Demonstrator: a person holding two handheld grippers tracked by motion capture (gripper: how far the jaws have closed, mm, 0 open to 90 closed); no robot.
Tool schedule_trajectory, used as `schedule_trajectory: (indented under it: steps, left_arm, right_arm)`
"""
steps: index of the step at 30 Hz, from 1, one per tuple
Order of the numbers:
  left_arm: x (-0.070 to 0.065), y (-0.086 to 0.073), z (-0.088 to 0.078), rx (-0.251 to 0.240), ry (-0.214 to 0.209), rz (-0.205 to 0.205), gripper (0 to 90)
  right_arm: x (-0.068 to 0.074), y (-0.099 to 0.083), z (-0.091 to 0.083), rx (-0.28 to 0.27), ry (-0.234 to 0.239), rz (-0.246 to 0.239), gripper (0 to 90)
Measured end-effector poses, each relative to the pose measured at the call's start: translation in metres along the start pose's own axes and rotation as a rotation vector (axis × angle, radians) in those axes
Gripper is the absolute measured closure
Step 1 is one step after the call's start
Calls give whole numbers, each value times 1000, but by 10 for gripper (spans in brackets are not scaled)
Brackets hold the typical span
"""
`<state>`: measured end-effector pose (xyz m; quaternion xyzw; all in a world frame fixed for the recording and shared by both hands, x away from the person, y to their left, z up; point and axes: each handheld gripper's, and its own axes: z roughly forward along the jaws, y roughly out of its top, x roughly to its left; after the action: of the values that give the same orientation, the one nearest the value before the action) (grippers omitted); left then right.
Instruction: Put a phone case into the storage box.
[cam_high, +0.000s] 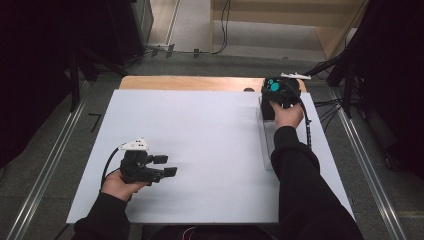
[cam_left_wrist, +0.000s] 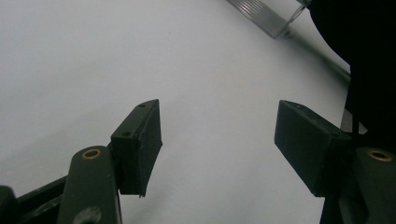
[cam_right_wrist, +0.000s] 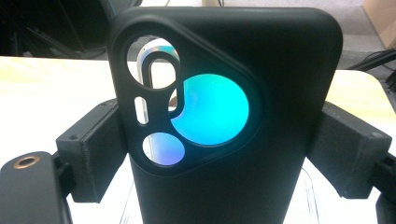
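Black phone case (cam_right_wrist: 261, 116), white table (cam_high: 200, 140)

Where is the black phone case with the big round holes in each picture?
High view: the phone case stands at the table's far right, between the jaws of the right gripper.
Right gripper view: the case rises front and centre, a jaw pad at each side.
Left gripper view: I can't find it here.
Shared landmark: the white table sheet.

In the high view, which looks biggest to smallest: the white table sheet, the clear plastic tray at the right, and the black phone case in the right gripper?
1. White table sheet, by far the largest.
2. Clear plastic tray, a long narrow strip partly hidden by the sleeve, so its full size is unsure.
3. Black phone case, smallest as seen, though it stands upright between the right gripper's jaws.
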<state>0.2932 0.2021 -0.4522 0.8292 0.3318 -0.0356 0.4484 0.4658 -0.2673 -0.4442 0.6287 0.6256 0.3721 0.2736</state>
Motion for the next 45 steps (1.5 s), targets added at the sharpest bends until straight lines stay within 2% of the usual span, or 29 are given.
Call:
schedule_trajectory:
  steps: [3,14,15,17,24,35,39,41,45]
  left_arm:
    - [0,0,0,4,1,1,323]
    - [1,0,1,2,3,-2,323]
    - [1,0,1,3,3,-2,323]
    - [1,0,1,5,3,-2,323]
    - [1,0,2,4,5,-5,323]
    - [2,0,1,4,4,-7,323]
    - [1,0,1,3,5,-7,323]
    - [1,0,2,5,4,-8,323]
    - [1,0,2,7,4,-5,323]
  right_arm:
    - [1,0,1,0,-8,-11,104]
    - [1,-1,6,-4,12,-46,90]
    - [0,-1,7,0,13,-42,79]
    - [-1,-1,7,-2,15,-35,2]
    - [-2,0,7,13,22,-57,0]
    - [-2,1,5,30,49,-48,0]
    - [-4,3,1,45,50,-28,0]
    - [-3,4,-2,47,40,-36,0]
    - [-3,6,-6,61,58,-25,0]
